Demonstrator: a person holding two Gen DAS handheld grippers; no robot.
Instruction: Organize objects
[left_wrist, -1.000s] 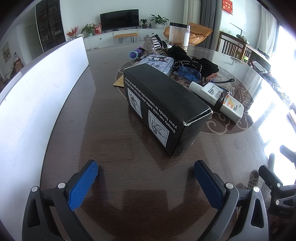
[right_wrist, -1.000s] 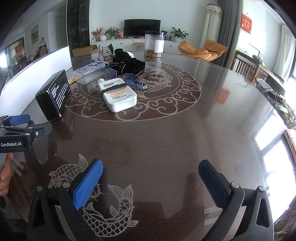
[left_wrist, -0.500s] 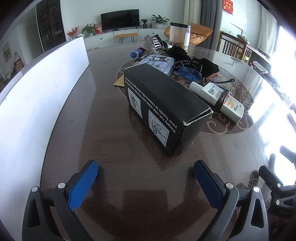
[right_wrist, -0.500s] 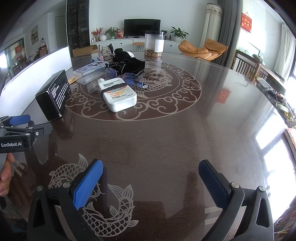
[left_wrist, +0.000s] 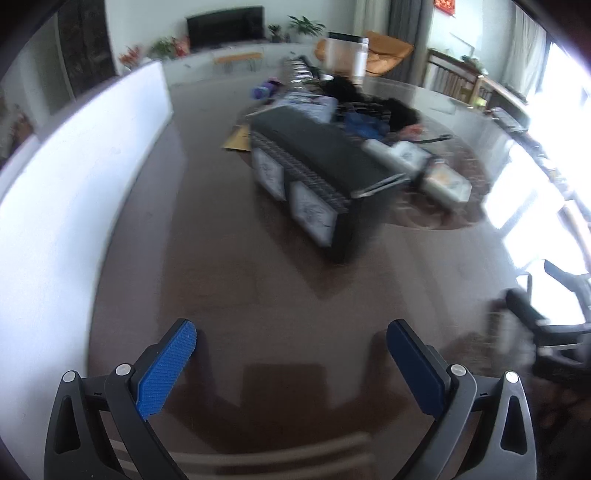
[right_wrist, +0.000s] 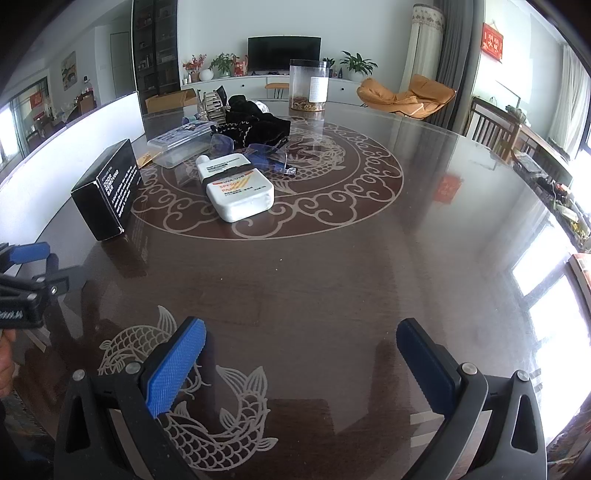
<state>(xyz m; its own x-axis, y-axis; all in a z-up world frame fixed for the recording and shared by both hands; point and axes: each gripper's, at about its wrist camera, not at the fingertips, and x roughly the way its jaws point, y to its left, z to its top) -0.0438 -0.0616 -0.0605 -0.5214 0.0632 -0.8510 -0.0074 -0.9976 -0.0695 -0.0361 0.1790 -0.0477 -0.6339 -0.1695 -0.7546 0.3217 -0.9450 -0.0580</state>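
Left gripper jaws wide, empty, aimed at black rectangular cardboard box, likely first pick; right gripper spread, idle

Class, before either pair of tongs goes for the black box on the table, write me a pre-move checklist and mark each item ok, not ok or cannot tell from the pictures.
1. Left tongs open and empty: ok.
2. Right tongs open and empty: ok.
3. Black box lying flat on the table, not propped on anything: ok.
4. Bare table between the left tongs and the box: ok.
5. White bottle apart from the box: ok in the right wrist view, which shows a gap between them.
6. Left wrist picture sharp enough to aim by: not ok, it is motion-blurred.
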